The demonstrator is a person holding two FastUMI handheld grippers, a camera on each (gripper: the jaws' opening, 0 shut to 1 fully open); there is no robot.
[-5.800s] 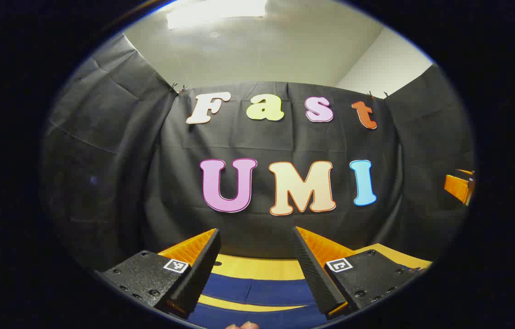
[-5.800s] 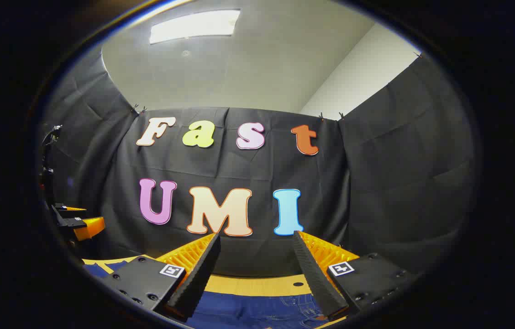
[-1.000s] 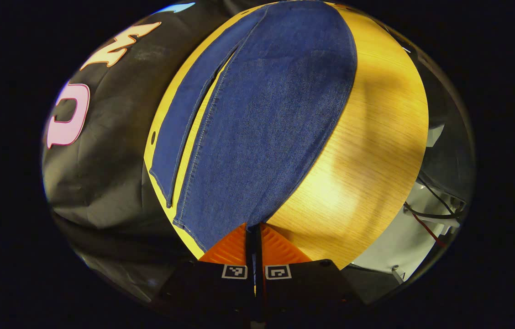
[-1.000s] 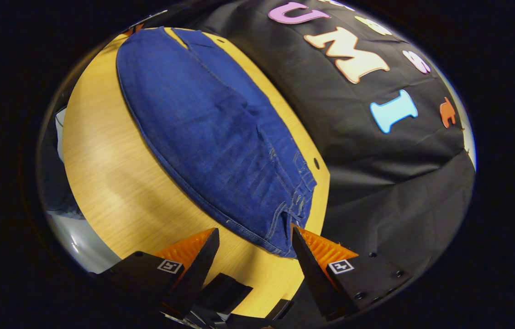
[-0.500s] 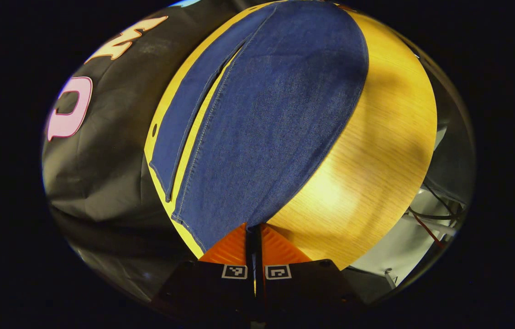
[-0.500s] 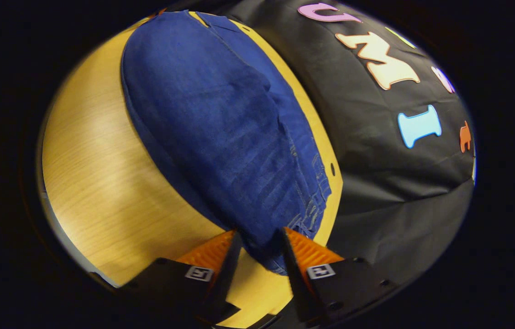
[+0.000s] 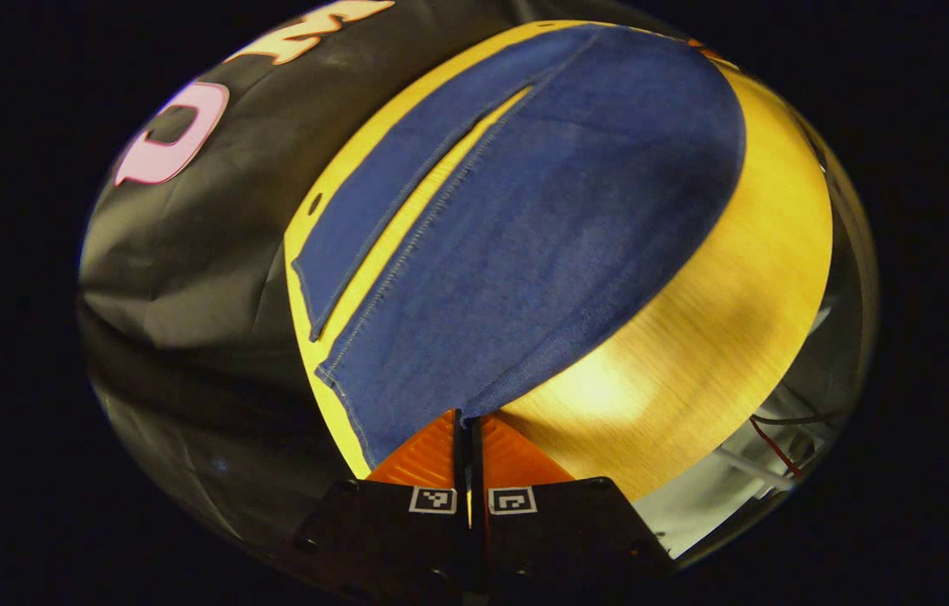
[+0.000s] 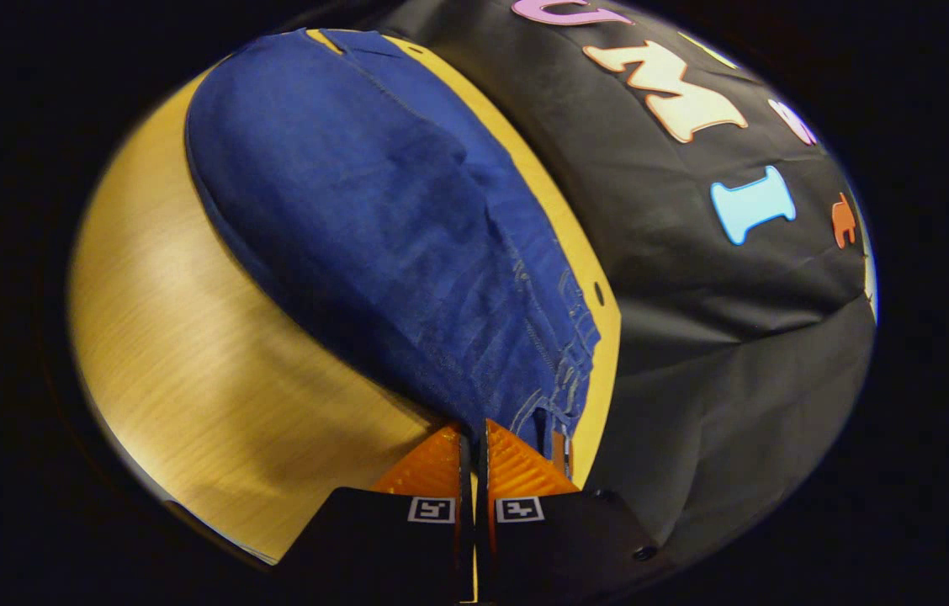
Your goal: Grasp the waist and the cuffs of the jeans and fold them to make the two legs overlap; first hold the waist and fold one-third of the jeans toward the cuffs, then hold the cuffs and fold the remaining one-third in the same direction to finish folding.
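Note:
Dark blue jeans [image 7: 542, 219] lie spread on a yellow wooden table [image 7: 718, 328]. In the left gripper view the near leg runs away from my left gripper [image 7: 466, 418], which is shut on the near corner of that leg's cuff; the far leg [image 7: 390, 194] lies flat beside it, a strip of table between them. In the right gripper view the waist end of the jeans [image 8: 407, 252] rises toward my right gripper [image 8: 473, 427], which is shut on the near corner of the waist, next to the belt loops [image 8: 563, 370].
The black cloth wall [image 8: 718, 278] hangs just behind the table's far edge. A small hole [image 8: 598, 294] sits in the tabletop by the waist. Bare wood [image 8: 188, 337] lies on the near side of the jeans. Cables and white gear [image 7: 777, 446] show past the table's edge.
My right gripper has closed from open onto the waist corner, and the cloth there now lifts. My left gripper stays shut on the cuff and has tilted, lifting the leg's edge slightly.

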